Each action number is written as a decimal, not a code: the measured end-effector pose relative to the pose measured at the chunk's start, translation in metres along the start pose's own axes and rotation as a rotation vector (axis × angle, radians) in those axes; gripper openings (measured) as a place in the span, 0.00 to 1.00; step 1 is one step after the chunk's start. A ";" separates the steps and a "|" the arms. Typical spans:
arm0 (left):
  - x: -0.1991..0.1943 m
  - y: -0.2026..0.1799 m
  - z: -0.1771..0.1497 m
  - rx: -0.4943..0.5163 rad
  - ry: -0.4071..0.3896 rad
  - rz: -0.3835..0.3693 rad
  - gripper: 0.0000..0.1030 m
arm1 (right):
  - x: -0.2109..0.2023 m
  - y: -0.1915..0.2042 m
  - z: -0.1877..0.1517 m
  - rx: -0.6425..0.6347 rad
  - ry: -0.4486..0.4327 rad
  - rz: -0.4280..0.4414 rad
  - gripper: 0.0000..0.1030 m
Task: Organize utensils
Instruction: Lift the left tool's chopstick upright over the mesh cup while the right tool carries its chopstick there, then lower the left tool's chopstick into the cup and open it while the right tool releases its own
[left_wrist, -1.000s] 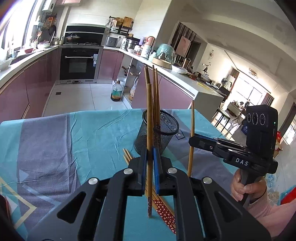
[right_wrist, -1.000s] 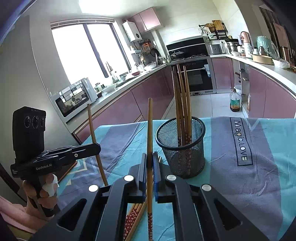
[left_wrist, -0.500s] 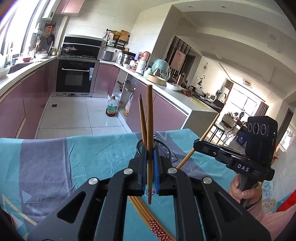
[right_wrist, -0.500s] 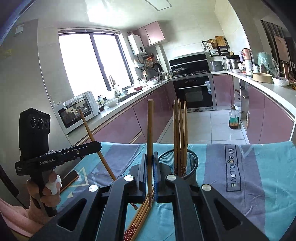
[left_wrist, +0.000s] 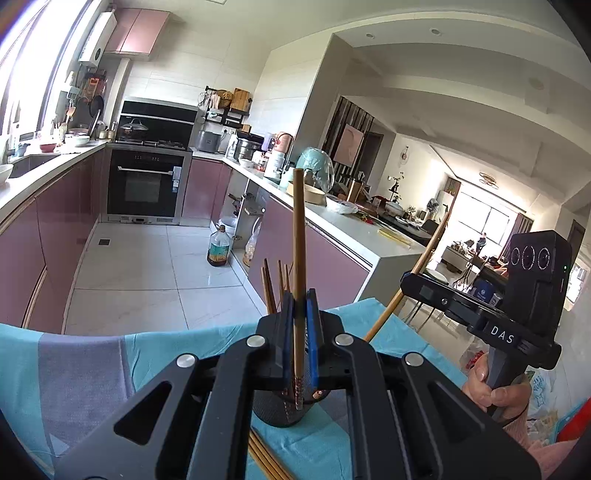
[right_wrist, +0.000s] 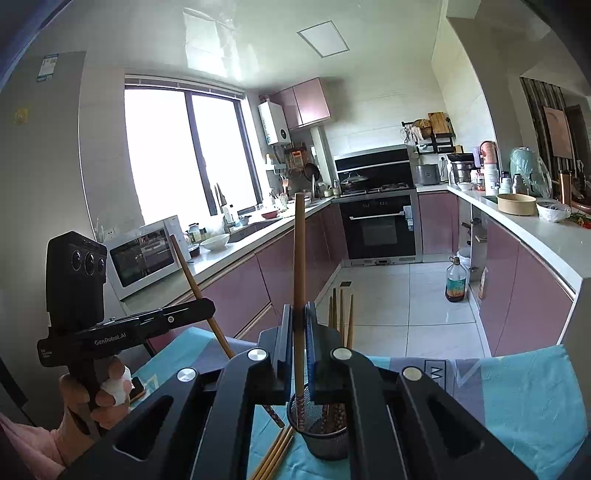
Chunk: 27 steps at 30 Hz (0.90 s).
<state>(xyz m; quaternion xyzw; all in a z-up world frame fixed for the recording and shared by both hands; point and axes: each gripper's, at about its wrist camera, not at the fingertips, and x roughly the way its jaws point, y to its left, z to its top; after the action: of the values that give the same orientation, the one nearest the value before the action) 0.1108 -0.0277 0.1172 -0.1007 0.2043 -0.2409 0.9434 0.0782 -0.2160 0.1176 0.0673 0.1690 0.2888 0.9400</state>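
My left gripper (left_wrist: 298, 325) is shut on a wooden chopstick (left_wrist: 298, 258) held upright, its patterned tip just above the black mesh holder (left_wrist: 284, 411). My right gripper (right_wrist: 298, 343) is shut on another chopstick (right_wrist: 299, 273), its lower tip inside the rim of the mesh holder (right_wrist: 325, 439). Several chopsticks (right_wrist: 341, 314) stand in the holder. Loose chopsticks (right_wrist: 275, 452) lie on the cloth beside it. Each gripper shows in the other's view, the right one (left_wrist: 413, 280) and the left one (right_wrist: 207, 306), each with its chopstick tilted.
The table carries a teal and grey cloth (right_wrist: 524, 391). Its far edge drops to the kitchen floor. A bottle (left_wrist: 218, 247) stands on the floor by the pink cabinets. A phone-like object (right_wrist: 137, 387) lies near the left hand.
Both grippers have risen and moved over the mesh holder with their chopsticks. The holder now sits right under the fingers, and the views tilt up toward the kitchen.
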 end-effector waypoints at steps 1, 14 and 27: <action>0.002 -0.001 0.002 0.007 -0.009 0.008 0.07 | 0.001 -0.002 0.002 0.001 -0.006 -0.008 0.05; 0.053 0.003 -0.007 0.050 0.079 0.049 0.07 | 0.046 -0.023 -0.020 0.021 0.110 -0.059 0.05; 0.098 0.019 -0.040 0.092 0.259 0.038 0.07 | 0.078 -0.024 -0.037 0.017 0.243 -0.073 0.05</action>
<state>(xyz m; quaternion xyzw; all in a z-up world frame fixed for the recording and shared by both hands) 0.1802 -0.0635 0.0425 -0.0214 0.3148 -0.2429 0.9173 0.1376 -0.1906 0.0559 0.0334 0.2866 0.2589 0.9218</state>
